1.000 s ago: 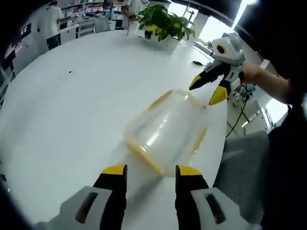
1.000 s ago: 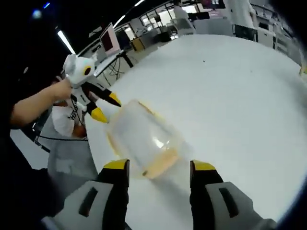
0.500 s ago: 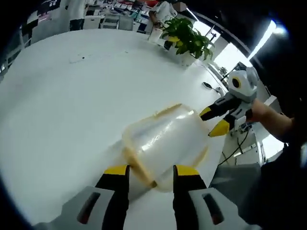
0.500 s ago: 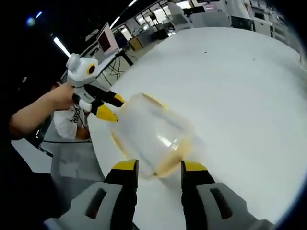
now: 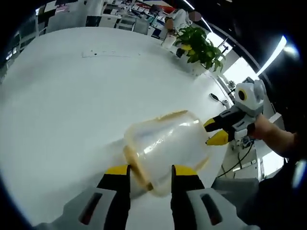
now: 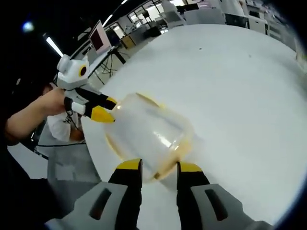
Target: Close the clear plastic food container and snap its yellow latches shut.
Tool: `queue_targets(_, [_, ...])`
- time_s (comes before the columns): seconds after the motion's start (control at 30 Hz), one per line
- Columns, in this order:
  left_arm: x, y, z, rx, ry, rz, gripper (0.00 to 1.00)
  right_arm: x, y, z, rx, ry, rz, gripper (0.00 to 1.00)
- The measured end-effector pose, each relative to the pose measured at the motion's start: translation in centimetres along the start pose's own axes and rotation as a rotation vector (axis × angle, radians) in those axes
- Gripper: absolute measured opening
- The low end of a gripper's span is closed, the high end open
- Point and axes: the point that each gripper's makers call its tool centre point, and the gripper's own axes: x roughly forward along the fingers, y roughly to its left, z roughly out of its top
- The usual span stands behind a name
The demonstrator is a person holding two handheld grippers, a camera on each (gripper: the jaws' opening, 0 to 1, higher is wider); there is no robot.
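Left gripper view: the left gripper [image 5: 145, 171], jaws narrowly parted, brackets the yellow-rimmed edge of the clear container [image 5: 165, 146] lying on the white table [image 5: 62, 105]. Right gripper view: the right gripper [image 6: 159, 168] likewise straddles the container's [image 6: 148, 136] yellow latch edge.

- The left gripper view looks along its own jaws, down across the white table [image 5: 57, 96], close on the clear container [image 5: 165, 143], with a potted plant [image 5: 201, 45] far behind.
- The right gripper view faces the container [image 6: 148, 134] from the opposite end, equally close.
- Both share the container and table (each also catches the other gripper [image 5: 215, 132] [image 6: 106, 108]).
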Motion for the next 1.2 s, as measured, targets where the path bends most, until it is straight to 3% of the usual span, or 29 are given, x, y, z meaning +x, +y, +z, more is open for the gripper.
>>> queue_targets(0.03, [0.0, 0.0, 0.0, -0.005, 0.000, 0.000, 0.25, -0.2, 0.2, 0.3, 0.002, 0.002, 0.000, 0.24])
queue_targets(0.1, [-0.2, -0.8, -0.6, -0.139, 0.032, -0.034, 0.22, -0.2, 0.5, 0.1, -0.051, 0.030, 0.021, 0.24])
queue_targets(0.2, [-0.4, -0.1, -0.1, -0.097, -0.015, -0.003, 0.22, -0.1, 0.3, 0.6, -0.042, 0.054, 0.025, 0.24])
queue_targets(0.4, [-0.7, -0.5, -1.3, -0.175, -0.012, 0.037, 0.23, -0.5, 0.7, 0.6, -0.057, 0.083, 0.044, 0.25])
queue_targets(1.03, [-0.2, -0.4, -1.3, -0.138, 0.015, 0.043, 0.26, -0.8, 1.0, 0.6, -0.044, 0.063, 0.029, 0.26])
queue_targets(1.2, [-0.1, -0.5, -1.1, -0.096, 0.023, 0.059, 0.28, -0.9, 1.0, 0.8, -0.120, 0.067, -0.022, 0.27])
